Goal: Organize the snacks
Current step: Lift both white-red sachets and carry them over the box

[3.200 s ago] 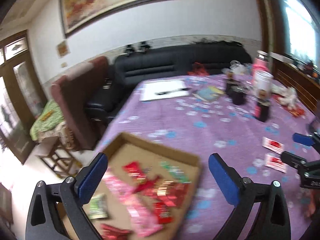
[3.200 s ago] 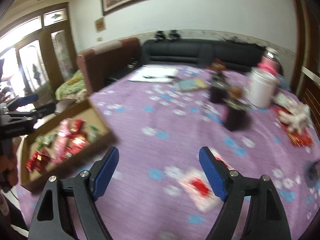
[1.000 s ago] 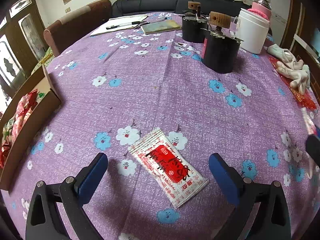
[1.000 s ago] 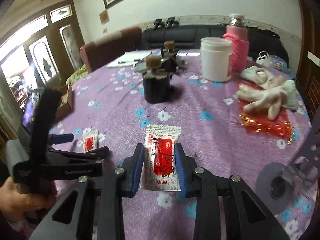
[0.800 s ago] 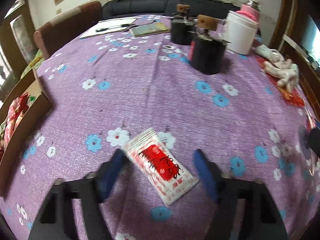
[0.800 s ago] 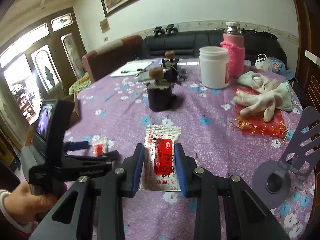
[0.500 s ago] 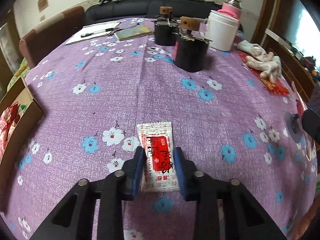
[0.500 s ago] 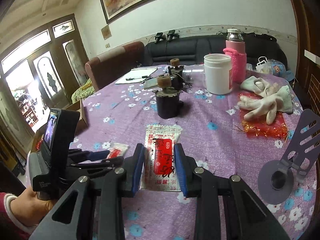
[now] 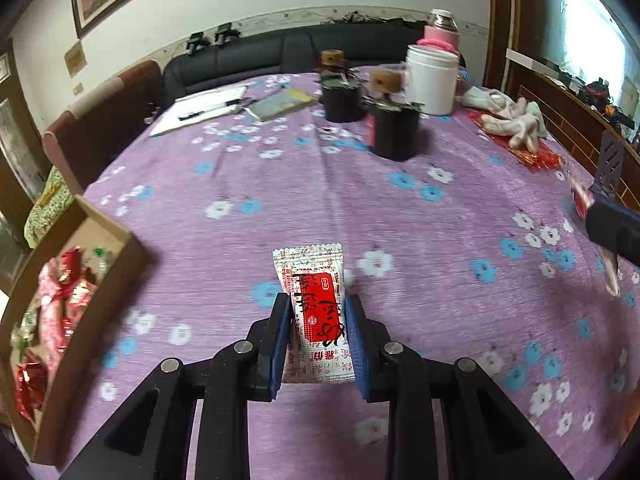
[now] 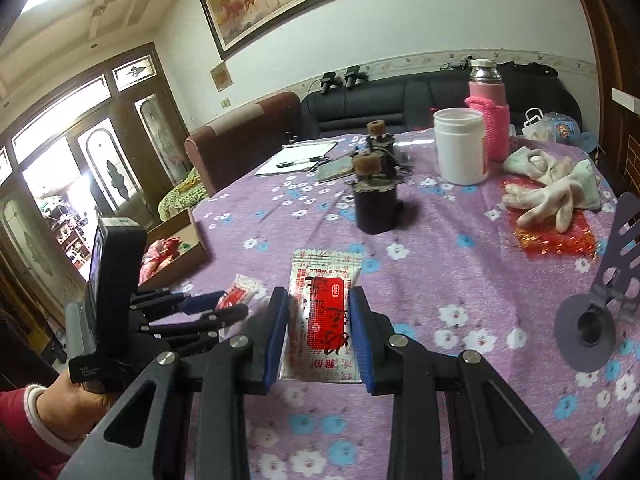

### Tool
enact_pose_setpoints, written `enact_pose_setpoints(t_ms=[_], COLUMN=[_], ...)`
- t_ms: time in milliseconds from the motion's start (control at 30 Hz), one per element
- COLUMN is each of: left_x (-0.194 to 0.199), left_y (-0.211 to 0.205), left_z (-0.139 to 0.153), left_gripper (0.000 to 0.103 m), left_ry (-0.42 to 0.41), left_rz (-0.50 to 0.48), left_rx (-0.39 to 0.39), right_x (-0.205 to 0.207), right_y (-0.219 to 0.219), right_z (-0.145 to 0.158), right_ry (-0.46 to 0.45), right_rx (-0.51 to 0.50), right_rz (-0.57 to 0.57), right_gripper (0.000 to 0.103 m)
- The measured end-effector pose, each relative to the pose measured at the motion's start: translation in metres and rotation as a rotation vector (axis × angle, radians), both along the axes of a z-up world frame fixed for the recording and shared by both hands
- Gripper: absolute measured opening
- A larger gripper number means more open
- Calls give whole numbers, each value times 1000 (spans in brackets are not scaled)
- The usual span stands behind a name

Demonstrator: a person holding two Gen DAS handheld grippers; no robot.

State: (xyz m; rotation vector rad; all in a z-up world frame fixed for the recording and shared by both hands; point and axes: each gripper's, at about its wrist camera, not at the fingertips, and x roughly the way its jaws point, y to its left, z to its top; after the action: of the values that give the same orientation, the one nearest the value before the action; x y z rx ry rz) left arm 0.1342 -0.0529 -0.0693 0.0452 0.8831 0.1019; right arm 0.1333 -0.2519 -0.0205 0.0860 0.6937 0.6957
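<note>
My left hand-held gripper (image 9: 316, 330) is clenched on a packet (image 9: 316, 312), its jaws having just closed on it; my right hand-held gripper (image 10: 320, 332) grips a second packet (image 10: 326, 316). Both are white with a red label, long axis pointing away along the fingers, above the purple table (image 9: 280, 184). Only the right view shows my hand (image 10: 76, 400) and the left tool from the side; the left view looks into the box (image 9: 100, 300) of snacks.
</note>
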Motion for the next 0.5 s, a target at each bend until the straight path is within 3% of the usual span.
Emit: enact_pose_setpoints(t_ms=[300, 500], left_x=[-25, -46], left_y=[53, 101], left_z=[16, 26], left_gripper=[29, 29], left_ry=[-44, -67], left_rz=[71, 130], left_rx=[32, 30], right_x=[-15, -24], right_y=[44, 97], right_z=[-4, 1], right_ry=[13, 4], right_rx=[12, 7], right_rz=[46, 113], right_gripper=[30, 30])
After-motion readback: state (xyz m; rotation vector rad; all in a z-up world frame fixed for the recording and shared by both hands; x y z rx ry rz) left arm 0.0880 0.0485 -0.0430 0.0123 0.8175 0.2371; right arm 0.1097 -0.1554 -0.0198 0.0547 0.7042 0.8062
